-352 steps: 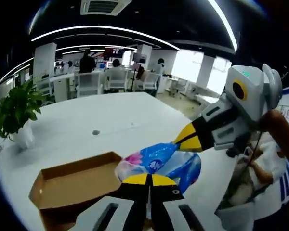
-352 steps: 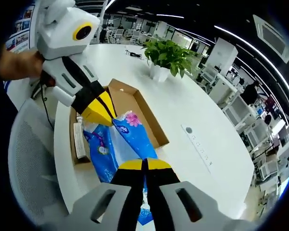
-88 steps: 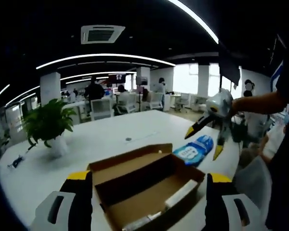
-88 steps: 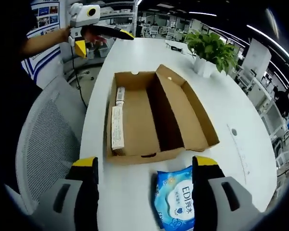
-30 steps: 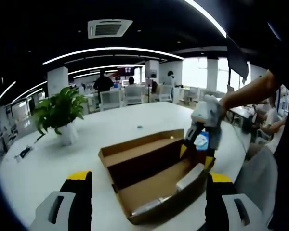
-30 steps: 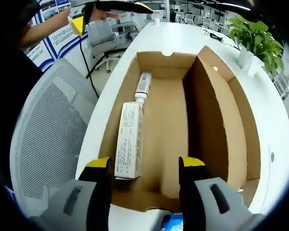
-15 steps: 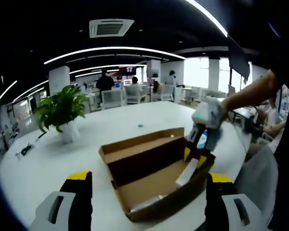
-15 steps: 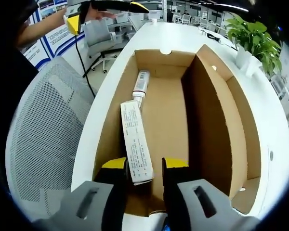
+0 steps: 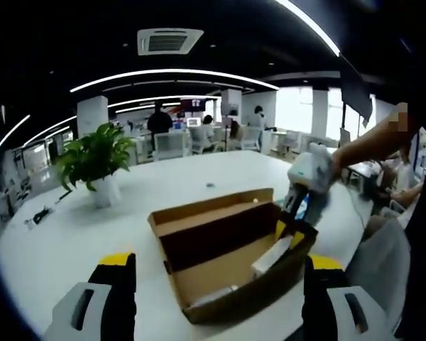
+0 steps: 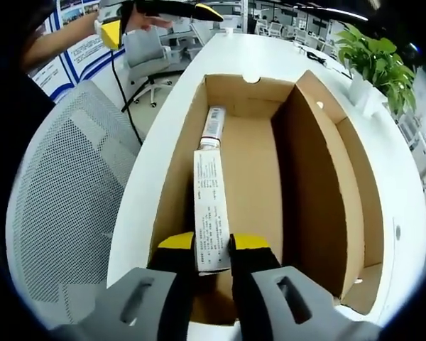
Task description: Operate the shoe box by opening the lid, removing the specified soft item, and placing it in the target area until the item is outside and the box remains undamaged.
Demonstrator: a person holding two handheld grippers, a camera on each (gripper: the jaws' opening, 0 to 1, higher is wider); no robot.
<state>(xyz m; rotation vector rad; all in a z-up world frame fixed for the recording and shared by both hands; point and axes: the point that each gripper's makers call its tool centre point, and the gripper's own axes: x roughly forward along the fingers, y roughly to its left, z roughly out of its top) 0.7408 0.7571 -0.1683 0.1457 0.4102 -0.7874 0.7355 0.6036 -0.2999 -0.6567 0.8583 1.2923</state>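
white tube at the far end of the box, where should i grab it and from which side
Grip the tube across its narrow middle, coming straight down from above through the open top of the cardboard box. It lies flat on the floor, lengthwise close beside the side wall, end to end with the long carton that the right gripper is clamping, so a sideways approach looks blocked.

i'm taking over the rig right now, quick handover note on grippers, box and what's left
Right gripper: inside the open brown cardboard shoe box, jaws closed on the near end of the long white printed carton.
Left gripper: jaws wide open and empty, held back from the box, facing it.
In the box: the carton, and a white tube lying beyond it along the same wall.
Done: lid is open and the carton is gripped. The box looks undamaged.
Left: lift the carton out without scraping the walls and set it on the white table. The tube remains inside.
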